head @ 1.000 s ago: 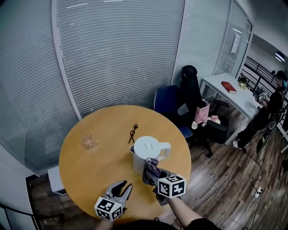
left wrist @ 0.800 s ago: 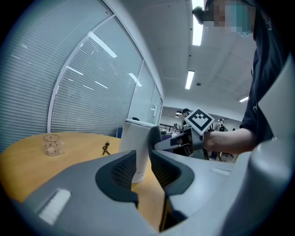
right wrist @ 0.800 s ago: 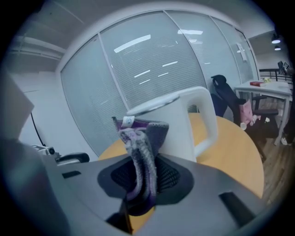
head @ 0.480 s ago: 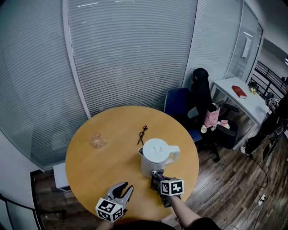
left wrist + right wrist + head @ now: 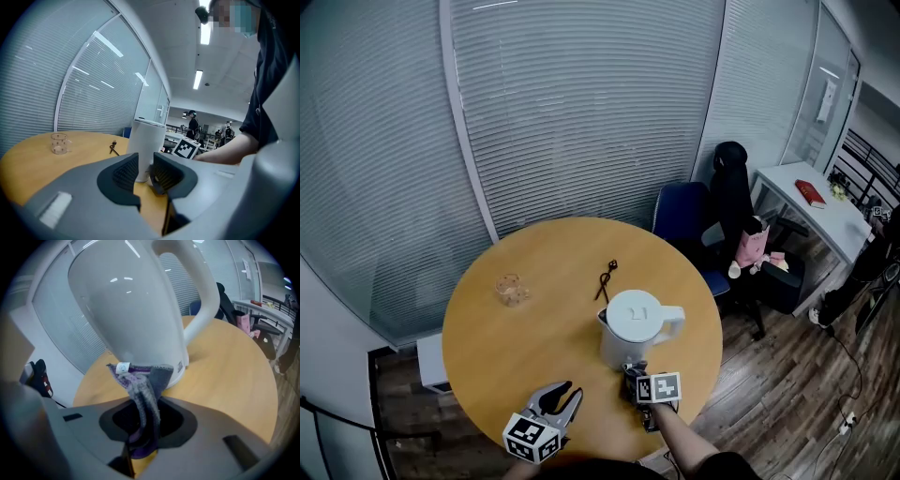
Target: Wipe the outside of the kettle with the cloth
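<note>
Standing on the desk (image 5: 534, 281): a white kettle (image 5: 636, 323), smooth, probably light and slippery, best steadied at its handle (image 5: 673, 319). Against the kettle's lower near wall, a soft, limp cloth (image 5: 140, 380), pinched tight in the right hand-held gripper (image 5: 143, 420). Near the kettle, the left hand-held gripper (image 5: 144, 171), slightly parted and empty. Kettle's far side hidden.

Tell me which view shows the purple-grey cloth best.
The right gripper view: the purple-grey cloth sits centre, clamped in the right gripper, free end against the white kettle low down. The head view shows a dark scrap by the kettle; the left gripper view barely shows it.
</note>
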`<state>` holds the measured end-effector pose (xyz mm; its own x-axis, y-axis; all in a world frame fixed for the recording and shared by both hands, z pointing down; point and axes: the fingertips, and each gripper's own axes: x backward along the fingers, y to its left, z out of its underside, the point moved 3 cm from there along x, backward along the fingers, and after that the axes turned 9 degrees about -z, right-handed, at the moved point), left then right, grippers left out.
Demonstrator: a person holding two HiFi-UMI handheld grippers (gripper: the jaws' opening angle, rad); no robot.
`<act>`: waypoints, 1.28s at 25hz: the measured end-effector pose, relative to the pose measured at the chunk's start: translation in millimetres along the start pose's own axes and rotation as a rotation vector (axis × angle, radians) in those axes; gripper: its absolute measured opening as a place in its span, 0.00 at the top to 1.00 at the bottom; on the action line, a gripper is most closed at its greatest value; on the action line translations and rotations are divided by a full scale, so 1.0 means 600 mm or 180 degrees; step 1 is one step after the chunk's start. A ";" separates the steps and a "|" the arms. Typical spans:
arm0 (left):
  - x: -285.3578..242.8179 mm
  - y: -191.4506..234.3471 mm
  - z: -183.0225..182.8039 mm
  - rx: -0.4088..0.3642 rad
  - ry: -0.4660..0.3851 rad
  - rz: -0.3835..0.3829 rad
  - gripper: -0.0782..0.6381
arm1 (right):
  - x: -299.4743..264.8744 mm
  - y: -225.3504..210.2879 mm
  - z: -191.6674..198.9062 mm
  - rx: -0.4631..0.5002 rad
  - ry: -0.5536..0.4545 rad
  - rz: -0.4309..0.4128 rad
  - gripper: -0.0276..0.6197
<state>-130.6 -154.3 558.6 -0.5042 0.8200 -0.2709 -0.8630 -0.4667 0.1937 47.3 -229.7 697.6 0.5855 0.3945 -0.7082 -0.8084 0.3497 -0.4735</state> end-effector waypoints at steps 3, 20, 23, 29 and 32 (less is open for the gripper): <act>-0.002 -0.004 0.002 0.0001 0.0013 0.0010 0.77 | 0.003 0.002 0.001 -0.0031 -0.0003 -0.0025 0.81; -0.041 -0.065 -0.004 -0.0032 -0.0016 0.0335 0.77 | 0.231 0.037 -0.148 0.0620 -0.1227 0.0130 0.81; -0.033 -0.063 -0.004 -0.0030 -0.0017 0.0310 0.77 | 0.237 0.042 -0.178 0.0706 -0.1307 0.0153 0.81; -0.010 -0.038 0.000 -0.0011 -0.0021 0.0115 0.77 | 0.207 0.032 -0.183 0.0731 -0.1246 0.0243 0.81; -0.004 -0.026 0.003 0.0008 -0.0013 0.0034 0.77 | 0.181 0.014 -0.166 0.0633 -0.1140 0.0276 0.81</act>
<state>-115.6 -148.5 557.8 -0.5132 0.8164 -0.2649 -0.8575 -0.4745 0.1988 98.0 -268.4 564.7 0.5283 0.6880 -0.4975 -0.8487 0.4457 -0.2849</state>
